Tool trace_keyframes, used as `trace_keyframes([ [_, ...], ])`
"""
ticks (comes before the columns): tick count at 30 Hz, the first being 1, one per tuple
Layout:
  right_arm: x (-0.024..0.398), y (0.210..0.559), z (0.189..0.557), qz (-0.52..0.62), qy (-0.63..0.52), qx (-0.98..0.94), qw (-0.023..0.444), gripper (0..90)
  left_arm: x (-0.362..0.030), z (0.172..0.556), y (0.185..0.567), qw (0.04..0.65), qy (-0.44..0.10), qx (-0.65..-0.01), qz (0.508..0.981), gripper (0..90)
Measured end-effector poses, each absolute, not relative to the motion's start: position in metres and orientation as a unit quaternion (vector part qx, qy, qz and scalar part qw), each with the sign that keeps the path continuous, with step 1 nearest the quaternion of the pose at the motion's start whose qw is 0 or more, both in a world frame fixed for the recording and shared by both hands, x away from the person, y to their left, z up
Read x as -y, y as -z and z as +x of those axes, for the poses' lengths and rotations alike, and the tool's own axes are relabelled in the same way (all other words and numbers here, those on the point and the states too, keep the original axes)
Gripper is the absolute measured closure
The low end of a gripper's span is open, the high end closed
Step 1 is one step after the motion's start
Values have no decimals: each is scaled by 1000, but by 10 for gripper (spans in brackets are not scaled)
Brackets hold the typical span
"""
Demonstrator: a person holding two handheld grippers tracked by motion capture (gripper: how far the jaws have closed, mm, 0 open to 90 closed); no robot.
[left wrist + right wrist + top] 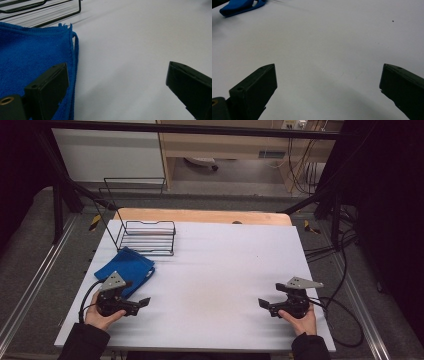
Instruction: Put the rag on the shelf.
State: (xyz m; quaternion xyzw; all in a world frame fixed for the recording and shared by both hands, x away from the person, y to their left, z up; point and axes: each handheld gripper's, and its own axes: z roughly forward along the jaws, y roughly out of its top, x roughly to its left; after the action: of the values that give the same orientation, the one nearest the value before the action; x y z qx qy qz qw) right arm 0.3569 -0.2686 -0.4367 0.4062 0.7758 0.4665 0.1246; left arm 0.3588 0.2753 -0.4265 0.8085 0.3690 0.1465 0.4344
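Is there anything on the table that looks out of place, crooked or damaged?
Nothing is spilled or broken. The blue cloth lies folded but askew to the table edges, a corner loop sticking out, just in front of the upright wire rack. Both grippers, left and right, are open and empty.

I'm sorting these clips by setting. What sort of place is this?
Probably a lab or workshop recording station, not a home: a black metal frame surrounds the white-covered table, loose cables trail beside it, and the floor is grey carpet.

lab: black frame rig [60,175], trailing cables [345,270], white-topped test table [220,270]
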Motion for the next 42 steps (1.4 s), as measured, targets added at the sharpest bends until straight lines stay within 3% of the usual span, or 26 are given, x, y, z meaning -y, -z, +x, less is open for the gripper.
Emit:
trace_keyframes([
  [13,268,437,357,407,-465,-776,127,21,-278,360,424,428,-156,-375,807,66],
  [23,266,438,358,408,-461,-778,126,23,-285,371,427,393,-165,-408,808,190],
  [42,264,440,359,406,-450,-786,123,25,-292,396,442,325,-194,-435,817,528],
])
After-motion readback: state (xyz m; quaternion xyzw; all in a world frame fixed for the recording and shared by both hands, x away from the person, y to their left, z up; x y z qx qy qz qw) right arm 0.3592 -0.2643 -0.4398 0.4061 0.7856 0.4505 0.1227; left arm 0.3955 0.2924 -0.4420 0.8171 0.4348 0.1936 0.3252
